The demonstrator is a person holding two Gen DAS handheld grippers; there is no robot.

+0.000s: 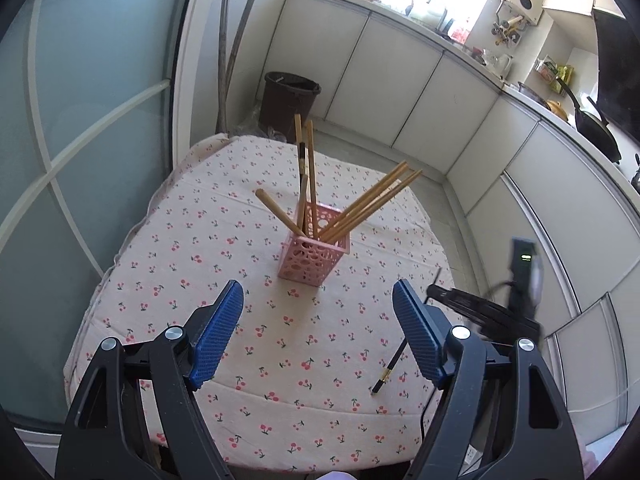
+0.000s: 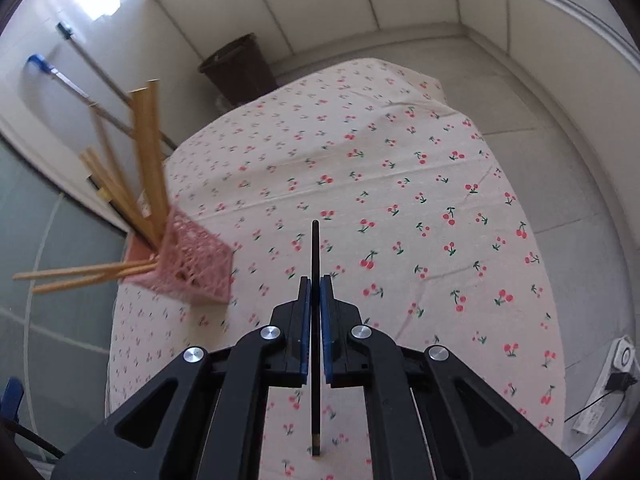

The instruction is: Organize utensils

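The left hand-held gripper (image 1: 318,322) is wide open, and nothing sits between its two blue, bumpy pads (image 1: 218,336). It hangs above the desk (image 1: 180,240), which wears a soft cloth dotted with little red cherries.

The right hand-held gripper (image 2: 315,280) is squeezed tight on a thin black chopstick (image 2: 315,248). The stick pokes out past the fingertips and also runs back under the gripper.

A pink basket (image 1: 314,250) with round holes in its sides stands near the middle of the desk. Long, straight wooden chopsticks (image 1: 372,200) lean out of it in many directions, and one dark stick stands among them.

The left wrist view shows the right hand-held gripper (image 1: 432,292) from the side, blurry, over the right part of the desk. It also shows the gold band near the lower end of the black chopstick (image 1: 390,370), and a brown bin (image 1: 290,100) on the floor beside white cupboards.

The right wrist view shows the basket (image 2: 196,264) tilted and fuzzy on the left, just beside the gripper. It also shows a white power strip (image 2: 596,416) on the floor.
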